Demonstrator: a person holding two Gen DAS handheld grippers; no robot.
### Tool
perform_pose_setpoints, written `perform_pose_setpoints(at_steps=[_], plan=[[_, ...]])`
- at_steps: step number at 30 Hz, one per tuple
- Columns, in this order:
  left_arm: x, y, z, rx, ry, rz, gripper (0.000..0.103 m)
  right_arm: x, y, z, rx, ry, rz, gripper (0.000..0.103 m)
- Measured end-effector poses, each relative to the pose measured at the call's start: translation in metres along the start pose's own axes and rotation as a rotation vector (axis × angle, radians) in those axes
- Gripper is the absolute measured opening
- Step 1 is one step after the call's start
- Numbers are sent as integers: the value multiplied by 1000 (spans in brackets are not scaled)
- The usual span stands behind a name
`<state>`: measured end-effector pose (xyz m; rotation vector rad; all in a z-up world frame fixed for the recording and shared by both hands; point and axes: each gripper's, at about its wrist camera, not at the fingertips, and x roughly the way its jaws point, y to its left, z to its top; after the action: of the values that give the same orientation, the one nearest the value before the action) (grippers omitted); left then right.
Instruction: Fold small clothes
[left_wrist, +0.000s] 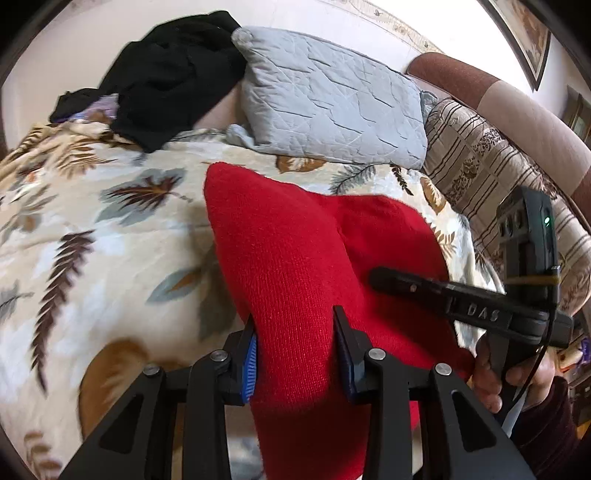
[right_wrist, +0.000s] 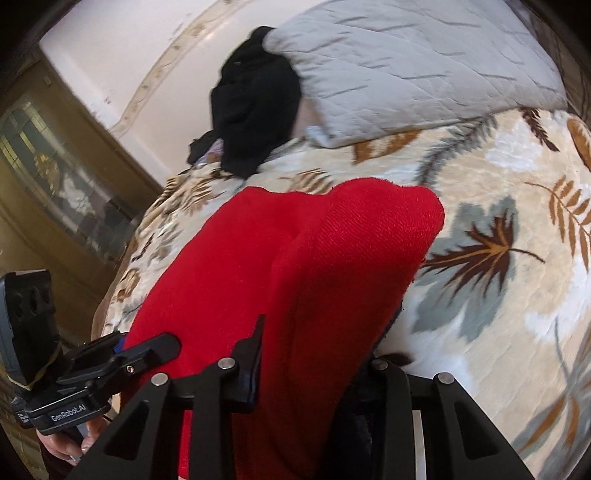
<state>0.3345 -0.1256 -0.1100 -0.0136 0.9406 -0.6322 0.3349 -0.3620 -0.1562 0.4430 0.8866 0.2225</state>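
Observation:
A red knitted garment (left_wrist: 295, 258) lies on a leaf-patterned blanket (left_wrist: 92, 229) and rises toward both grippers. My left gripper (left_wrist: 295, 350) is shut on its near edge, the cloth bunched between the blue pads. My right gripper (right_wrist: 317, 354) is shut on another part of the red garment (right_wrist: 332, 266); its right finger is hidden under the cloth. The right gripper also shows in the left wrist view (left_wrist: 461, 299), lying over the garment's right side. The left gripper shows at the lower left of the right wrist view (right_wrist: 122, 362).
A black garment (left_wrist: 173, 74) is piled at the back of the bed beside a grey quilted pillow (left_wrist: 332, 96). A striped cushion (left_wrist: 491, 166) and a brown sofa back (left_wrist: 517, 96) stand at the right. A wooden glass-front cabinet (right_wrist: 55, 177) is left of the bed.

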Motion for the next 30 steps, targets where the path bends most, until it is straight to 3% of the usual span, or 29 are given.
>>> perform_pose_setpoints(at_steps=[7,11,13,14,15,19,21,23,24,26,28,30], plan=[[-20,-1,-57,-12,42,58,37,-21,37,-48,-30,-44,24,34],[-8,0,-77,-9,96,129,41,-14,24,-69,59,-11,45,35],[-11,0,-77,-17,79,151,47,-5,19,-79,74,30,-5,41],[-16,0,-77,-15,75,158,47,-5,18,-81,85,37,-22,52],[-23,-2,-78,-4,62,179,49,-9,16,-84,104,35,-36,54],[-50,-9,-89,38,1,267,67,-51,14,-91,128,-51,-62,56],[-58,-14,-98,61,-21,311,68,-78,18,-98,93,-114,-98,56],[-58,-17,-106,77,-23,371,69,-94,26,-105,61,-140,-79,55],[-54,-18,-110,83,-9,407,72,-98,31,-110,40,-132,-66,53],[-37,-18,-116,111,49,459,75,-93,46,-119,-23,-92,-76,36],[-25,-18,-121,126,81,501,75,-74,51,-130,-49,-26,-111,36],[-27,-20,-121,122,79,503,75,-46,40,-139,11,93,-147,36]])
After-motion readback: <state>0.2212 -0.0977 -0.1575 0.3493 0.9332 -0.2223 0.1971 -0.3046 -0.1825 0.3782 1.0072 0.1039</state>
